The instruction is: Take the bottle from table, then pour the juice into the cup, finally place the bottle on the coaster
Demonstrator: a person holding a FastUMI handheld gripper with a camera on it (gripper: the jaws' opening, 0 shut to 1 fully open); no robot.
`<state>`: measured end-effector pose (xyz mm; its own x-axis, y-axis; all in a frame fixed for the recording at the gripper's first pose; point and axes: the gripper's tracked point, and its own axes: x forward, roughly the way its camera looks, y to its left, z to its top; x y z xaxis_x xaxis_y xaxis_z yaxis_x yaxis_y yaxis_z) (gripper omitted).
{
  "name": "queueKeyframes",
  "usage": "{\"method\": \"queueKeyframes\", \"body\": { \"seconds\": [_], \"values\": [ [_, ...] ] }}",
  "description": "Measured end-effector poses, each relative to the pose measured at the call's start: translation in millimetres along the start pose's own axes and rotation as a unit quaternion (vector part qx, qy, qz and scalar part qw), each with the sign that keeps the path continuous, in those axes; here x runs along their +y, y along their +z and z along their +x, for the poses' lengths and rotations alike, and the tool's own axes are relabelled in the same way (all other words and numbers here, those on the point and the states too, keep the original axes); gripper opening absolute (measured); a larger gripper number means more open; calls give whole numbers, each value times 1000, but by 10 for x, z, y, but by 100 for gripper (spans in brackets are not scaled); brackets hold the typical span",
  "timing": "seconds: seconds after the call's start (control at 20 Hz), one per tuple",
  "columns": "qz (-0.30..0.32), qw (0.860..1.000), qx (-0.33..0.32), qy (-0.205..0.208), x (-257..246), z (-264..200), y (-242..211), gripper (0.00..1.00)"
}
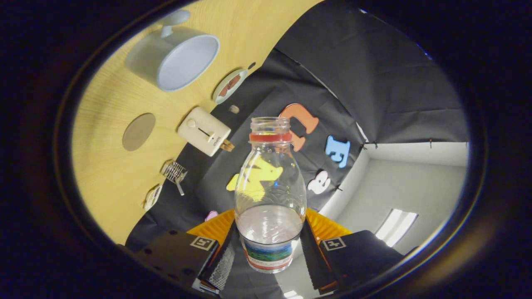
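One bottle gripped, one cup on the table

One clear bottle (270, 195) sits between the two fingers of the gripper (269, 253), and both fingers press on its lower sides. It has no cap, a red ring around the neck, and a little clear liquid inside. The view is tilted strongly. The cup (174, 54) stands on the wooden table (104, 166), well beyond the fingers; its inside looks pale and I cannot tell if it holds anything. A round brown coaster (139, 131) lies near a small white toaster (203, 131). Another round coaster (230, 85) lies just beside the cup.
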<state>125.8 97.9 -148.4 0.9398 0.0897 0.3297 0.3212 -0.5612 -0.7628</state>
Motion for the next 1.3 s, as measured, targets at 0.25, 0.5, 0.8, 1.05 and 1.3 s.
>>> {"method": "queueKeyframes", "body": {
  "seconds": [0.25,0.5,0.8,1.05,1.3],
  "values": [
    [-2,1000,-8,-3,33,-39,55,78],
    [110,993,23,46,245,-44,-26,79],
    [301,946,56,103,401,-181,-48,79],
    [439,882,84,152,499,-175,26,79],
    [572,792,111,183,340,-176,5,79]
  ]
}}
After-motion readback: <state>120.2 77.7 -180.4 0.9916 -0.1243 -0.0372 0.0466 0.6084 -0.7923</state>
